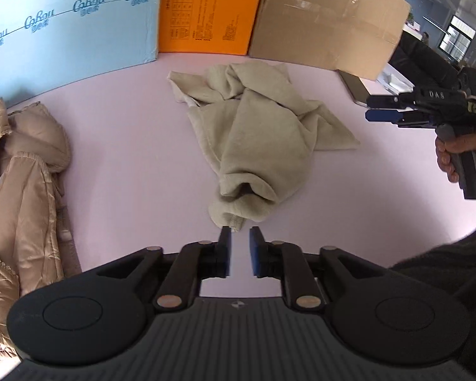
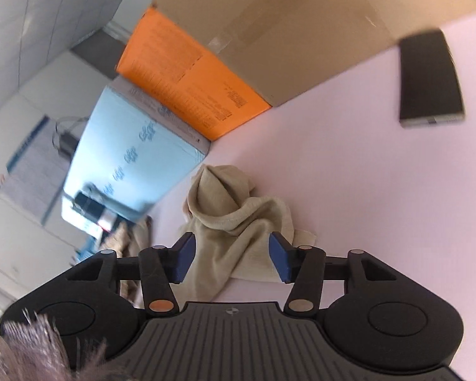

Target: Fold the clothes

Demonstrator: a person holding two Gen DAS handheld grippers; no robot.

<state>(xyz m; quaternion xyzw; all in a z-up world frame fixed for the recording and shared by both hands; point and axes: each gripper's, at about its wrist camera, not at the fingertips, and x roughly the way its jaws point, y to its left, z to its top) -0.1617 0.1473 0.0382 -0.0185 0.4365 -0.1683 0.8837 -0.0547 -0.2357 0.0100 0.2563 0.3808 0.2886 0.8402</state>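
Note:
A crumpled beige garment (image 1: 254, 133) lies in a heap in the middle of the pale pink table (image 1: 127, 146). My left gripper (image 1: 240, 233) is open with a narrow gap, its tips just short of the garment's near hem, holding nothing. My right gripper (image 2: 231, 241) is open wide, above the garment (image 2: 234, 219), holding nothing. In the left wrist view the right gripper (image 1: 369, 109) hangs at the right, apart from the cloth, held by a hand.
A tan puffy jacket (image 1: 22, 174) lies at the table's left. A light blue box (image 1: 66, 28), an orange box (image 1: 206, 9) and a cardboard box (image 1: 327, 19) stand along the back. A dark flat device (image 2: 428, 79) lies at the right.

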